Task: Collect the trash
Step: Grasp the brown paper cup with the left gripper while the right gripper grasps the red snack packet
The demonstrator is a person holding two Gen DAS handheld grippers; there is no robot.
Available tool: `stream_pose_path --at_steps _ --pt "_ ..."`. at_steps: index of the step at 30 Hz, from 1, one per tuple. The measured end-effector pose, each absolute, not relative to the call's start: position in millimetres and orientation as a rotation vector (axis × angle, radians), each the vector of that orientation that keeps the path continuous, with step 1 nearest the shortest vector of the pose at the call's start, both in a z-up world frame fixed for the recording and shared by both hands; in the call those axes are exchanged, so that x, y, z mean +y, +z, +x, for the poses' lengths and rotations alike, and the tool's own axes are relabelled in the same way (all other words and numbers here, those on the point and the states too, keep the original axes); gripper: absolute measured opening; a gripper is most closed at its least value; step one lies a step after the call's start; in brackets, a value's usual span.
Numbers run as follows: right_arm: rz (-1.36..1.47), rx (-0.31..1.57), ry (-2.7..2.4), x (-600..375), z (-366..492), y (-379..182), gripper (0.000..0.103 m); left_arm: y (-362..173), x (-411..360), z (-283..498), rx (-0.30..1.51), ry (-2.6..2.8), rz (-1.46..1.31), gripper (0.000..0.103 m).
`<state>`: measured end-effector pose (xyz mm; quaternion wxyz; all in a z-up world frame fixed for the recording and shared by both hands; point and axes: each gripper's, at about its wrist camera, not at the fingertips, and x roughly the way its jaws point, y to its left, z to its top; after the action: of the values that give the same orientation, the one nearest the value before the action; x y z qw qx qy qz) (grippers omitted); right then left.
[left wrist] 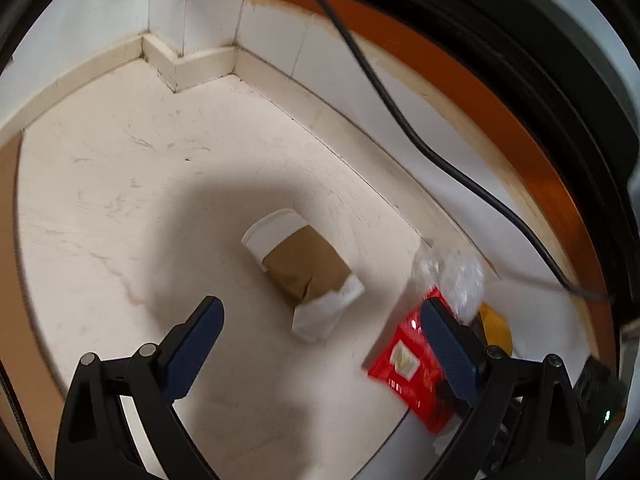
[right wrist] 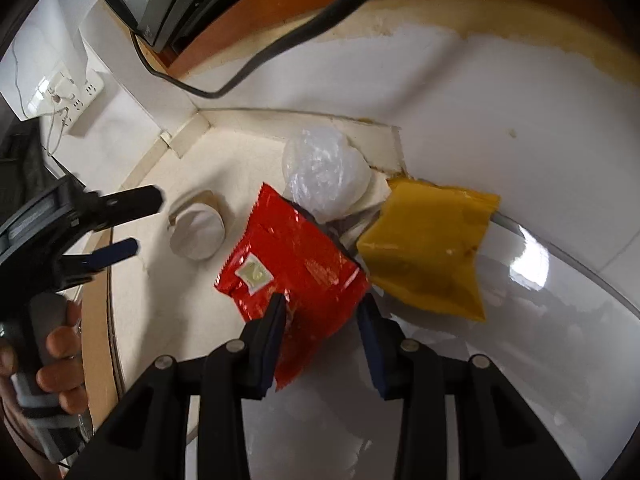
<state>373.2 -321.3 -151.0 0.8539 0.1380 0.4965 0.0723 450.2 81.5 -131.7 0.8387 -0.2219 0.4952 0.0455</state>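
While the left gripper [left wrist: 320, 314] is held wide and empty above the paper cup [left wrist: 298, 268], the crinkly, featherlight red wrapper [right wrist: 286, 268] beside that cup is pinched at its edge by the right gripper [right wrist: 322, 312]; the crushable cup is best taken across its stiff sleeve

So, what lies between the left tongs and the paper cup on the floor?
Nothing: in the left wrist view only bare, shadowed floor separates the open left tongs from the tipped paper cup.
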Motion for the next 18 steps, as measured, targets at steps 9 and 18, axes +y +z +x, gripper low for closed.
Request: stream_pose_path --at_steps 9,18 --pt "0.182 1.002 0.160 -307.6 373.9 -151.1 0.023 -169.4 87.0 474.8 1.098 0.133 -0.595 0.062" --pt "0.173 0.968 0.203 -300.3 363.5 -147.3 0.004 -164.2 79.3 462.4 1.037 0.139 -0.557 0.043"
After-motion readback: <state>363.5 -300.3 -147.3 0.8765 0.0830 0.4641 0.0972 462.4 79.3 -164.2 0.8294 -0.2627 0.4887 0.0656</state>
